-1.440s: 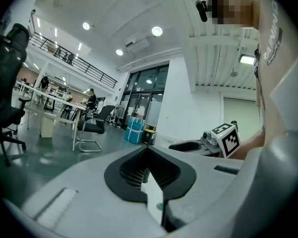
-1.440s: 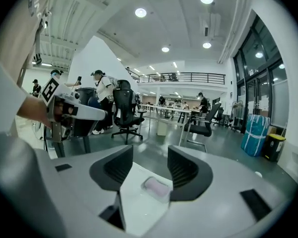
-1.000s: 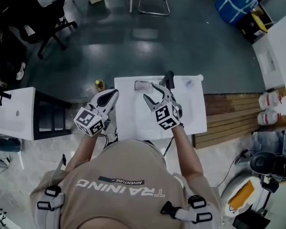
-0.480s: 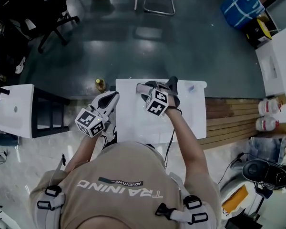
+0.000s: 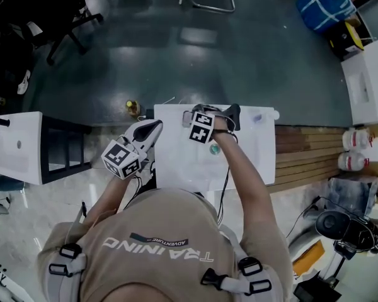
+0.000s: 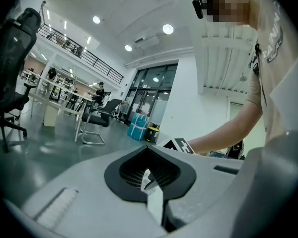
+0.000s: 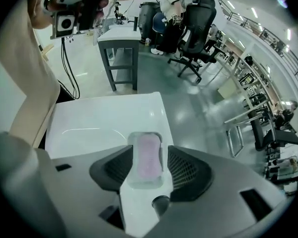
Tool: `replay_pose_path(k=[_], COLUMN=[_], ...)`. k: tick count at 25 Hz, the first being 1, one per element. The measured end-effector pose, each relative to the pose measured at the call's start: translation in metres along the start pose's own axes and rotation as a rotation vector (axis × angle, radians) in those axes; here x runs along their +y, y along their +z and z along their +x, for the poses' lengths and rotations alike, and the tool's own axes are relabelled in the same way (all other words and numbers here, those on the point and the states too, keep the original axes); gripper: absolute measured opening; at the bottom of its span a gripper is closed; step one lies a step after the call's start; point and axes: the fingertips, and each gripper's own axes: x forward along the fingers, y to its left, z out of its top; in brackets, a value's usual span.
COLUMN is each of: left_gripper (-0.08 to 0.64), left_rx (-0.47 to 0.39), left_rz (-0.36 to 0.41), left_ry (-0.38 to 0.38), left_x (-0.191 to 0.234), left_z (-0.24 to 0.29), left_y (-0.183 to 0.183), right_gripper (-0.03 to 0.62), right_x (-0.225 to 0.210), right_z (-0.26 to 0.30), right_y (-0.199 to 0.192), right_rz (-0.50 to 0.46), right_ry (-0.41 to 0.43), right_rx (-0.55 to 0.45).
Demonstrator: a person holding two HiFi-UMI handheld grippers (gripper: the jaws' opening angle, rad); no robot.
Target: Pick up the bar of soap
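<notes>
Two hand-held grippers and one bar of soap appear over one white, smooth, rectangular counter [image 5: 176, 159]. Each gripper carries one cube with black-and-white square markers.

Right gripper [image 7: 150, 150]: seen from the head view, it reaches to the 12 o'clock edge of the counter. In its own view the two jaws, each lined with a black ribbed pad, close against the two long sides of the bar of soap [image 7: 149, 165]. That bar is a pale pink oblong with rounded ends, sealed in a clear, glossy wrapper of rounded-rectangle outline. It lies on the counter with its long axis running along the jaws.

Left gripper [image 5: 152, 126]: from the head view, it sits at the counter's 9 o'clock edge, pointing toward 1 o'clock, well apart from the soap. Its two jaws are pressed together at the tips, their black ribbed pads forming one heart-shaped hollow, and they pinch nothing.

One grey, glossy floor [image 5: 176, 61] surrounds the counter.
</notes>
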Motion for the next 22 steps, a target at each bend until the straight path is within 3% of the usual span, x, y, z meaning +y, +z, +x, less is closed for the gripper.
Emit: replay_pose_path(k=[12, 22], left_gripper=[0.0, 0.0], left_rx=[0.044, 0.063], left_rz=[-0.033, -0.056], left_ry=[-0.008, 0.002], left_x=[0.012, 0.017], left_z=[0.019, 0.025], left_y=[-0.015, -0.026], right_gripper=[0.198, 0.189], right_x=[0.005, 0.012], right_z=[0.042, 0.058], right_y=[-0.016, -0.023], right_rz=[0.007, -0.075], right_ry=[0.131, 0.2], right_rx=[0.047, 0.106])
